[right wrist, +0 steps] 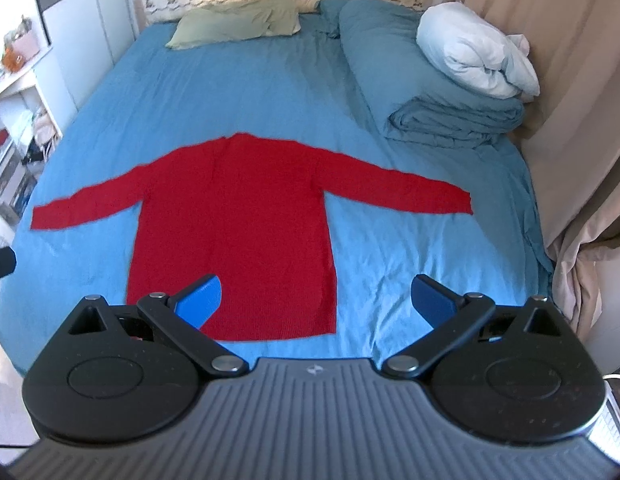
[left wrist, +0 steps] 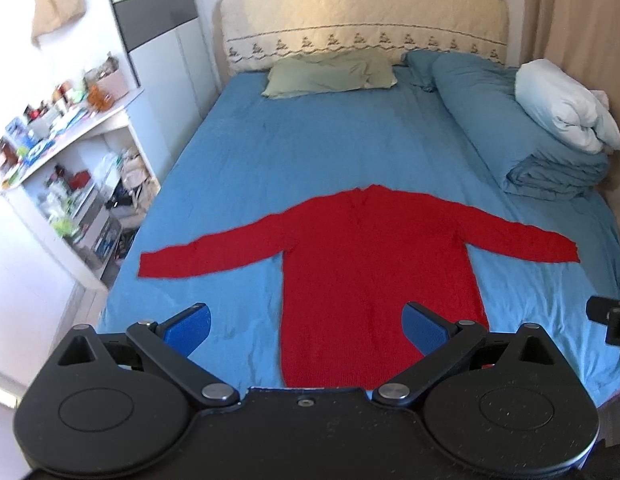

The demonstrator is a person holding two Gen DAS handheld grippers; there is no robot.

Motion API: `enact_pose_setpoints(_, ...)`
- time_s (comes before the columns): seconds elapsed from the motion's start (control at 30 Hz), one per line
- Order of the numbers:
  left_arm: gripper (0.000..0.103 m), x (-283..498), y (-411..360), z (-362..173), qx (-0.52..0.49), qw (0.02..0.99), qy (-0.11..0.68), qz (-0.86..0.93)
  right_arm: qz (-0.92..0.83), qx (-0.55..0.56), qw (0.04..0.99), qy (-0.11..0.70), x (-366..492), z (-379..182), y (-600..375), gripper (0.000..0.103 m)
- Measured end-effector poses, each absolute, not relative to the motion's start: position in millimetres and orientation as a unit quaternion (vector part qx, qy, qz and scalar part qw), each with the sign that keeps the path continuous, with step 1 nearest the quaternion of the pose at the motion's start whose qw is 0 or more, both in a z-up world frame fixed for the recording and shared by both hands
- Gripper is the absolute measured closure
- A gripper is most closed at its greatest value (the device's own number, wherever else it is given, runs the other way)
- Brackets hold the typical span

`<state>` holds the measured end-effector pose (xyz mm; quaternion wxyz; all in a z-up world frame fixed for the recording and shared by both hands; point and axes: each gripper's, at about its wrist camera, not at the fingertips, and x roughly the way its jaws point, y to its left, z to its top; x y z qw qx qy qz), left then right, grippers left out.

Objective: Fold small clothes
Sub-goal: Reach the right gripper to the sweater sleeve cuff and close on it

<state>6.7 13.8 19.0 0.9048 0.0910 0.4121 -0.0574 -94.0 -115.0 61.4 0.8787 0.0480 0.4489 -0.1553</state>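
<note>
A red long-sleeved sweater (left wrist: 374, 264) (right wrist: 237, 216) lies flat on the blue bed sheet (left wrist: 301, 148) (right wrist: 213, 88), both sleeves spread out sideways and the hem nearest me. My left gripper (left wrist: 307, 326) hovers open above the hem's left half, with nothing between its blue pads. My right gripper (right wrist: 316, 300) is open too, over the hem's right corner, and holds nothing. In the left wrist view a black part of the right gripper shows at the right edge.
A green pillow (left wrist: 330, 74) lies at the headboard. A rolled blue duvet (left wrist: 510, 120) with a white pillow (left wrist: 562, 104) fills the bed's right side. White shelves (left wrist: 69, 168) full of small items stand left of the bed. Beige curtains (right wrist: 570, 100) hang on the right.
</note>
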Motion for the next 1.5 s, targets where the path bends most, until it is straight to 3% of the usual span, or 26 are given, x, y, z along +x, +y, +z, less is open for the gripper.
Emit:
enact_pose_setpoints(0.4,0.000,101,-55,13,0.077,0.908,0.389,-0.134,-0.262,0.096,0.875,0.396,-34,67,-213,0.000)
enact_pose_setpoints(0.63,0.000,176,-143,-21,0.091,0.901,0.400,-0.140,-0.295,0.106,0.856,0.410,34,24,-322,0.000)
enact_pose_setpoints(0.8,0.000,229,-198,-68,0.078,0.896,0.421,-0.120,-0.303,0.107,0.849,0.420,89,-36,-402,0.000)
enact_pose_setpoints(1.03,0.000,293,-259,-159,0.083,0.887,0.443,-0.097,-0.319,0.133,0.832,0.435,148,-163,-493,0.000)
enact_pose_setpoints(1.37,0.001,367,-314,-306,0.090,0.868,0.476,-0.111,-0.371,0.207,0.800,0.423,172,-327,-559,0.000)
enact_pose_setpoints(1.5,0.001,389,-324,-349,0.081,0.858,0.492,-0.120,-0.391,0.271,0.782,0.403,163,-369,-579,0.016)
